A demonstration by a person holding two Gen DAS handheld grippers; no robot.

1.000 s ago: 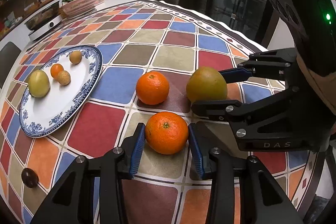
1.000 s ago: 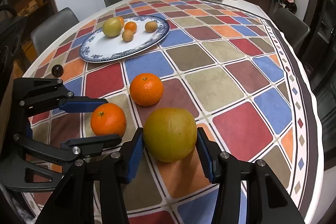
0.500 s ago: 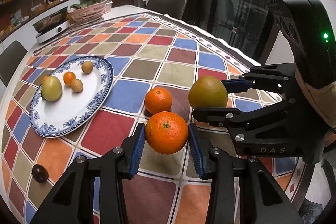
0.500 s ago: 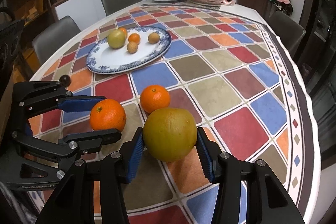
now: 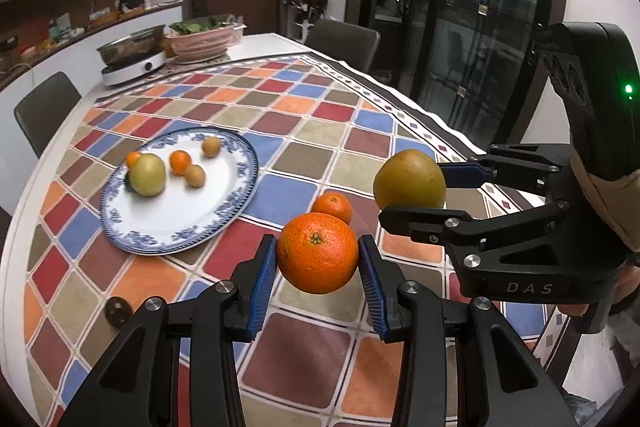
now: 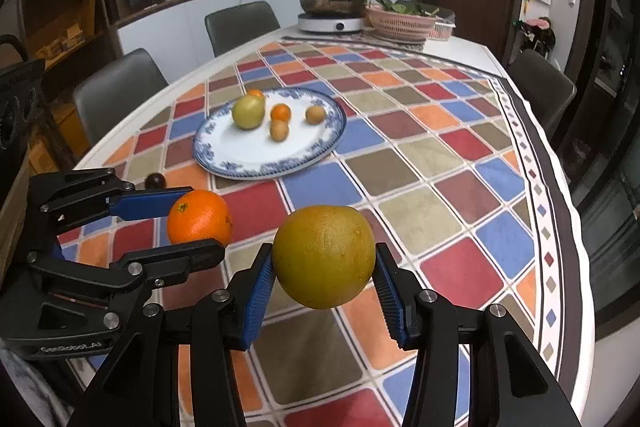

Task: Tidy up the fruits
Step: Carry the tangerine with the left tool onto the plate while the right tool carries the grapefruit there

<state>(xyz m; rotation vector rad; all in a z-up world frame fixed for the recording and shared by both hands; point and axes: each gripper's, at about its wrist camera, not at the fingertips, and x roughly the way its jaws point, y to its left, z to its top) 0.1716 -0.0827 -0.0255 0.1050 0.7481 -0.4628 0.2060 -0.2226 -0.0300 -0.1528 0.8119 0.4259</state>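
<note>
My left gripper [image 5: 318, 261] is shut on an orange [image 5: 317, 252] and holds it above the checked tablecloth; the same orange [image 6: 199, 217] shows in the right wrist view. My right gripper [image 6: 323, 263] is shut on a large yellow-green citrus [image 6: 324, 255], also lifted, seen in the left wrist view too [image 5: 409, 180]. A smaller orange [image 5: 333, 207] lies on the cloth beyond the two grippers. A blue-and-white plate [image 5: 172, 227] at the left holds a green fruit [image 5: 147, 174] and several small fruits.
A small dark fruit [image 5: 117, 311] lies on the cloth near the table's left edge. An induction cooker with a pan [image 6: 332, 13] and a pink basket [image 6: 402, 23] stand at the far end. Chairs surround the table. The table edge curves along the right.
Both grippers have lifted their fruit off the cloth and risen. The smaller orange stays on the table and now appears farther below.
</note>
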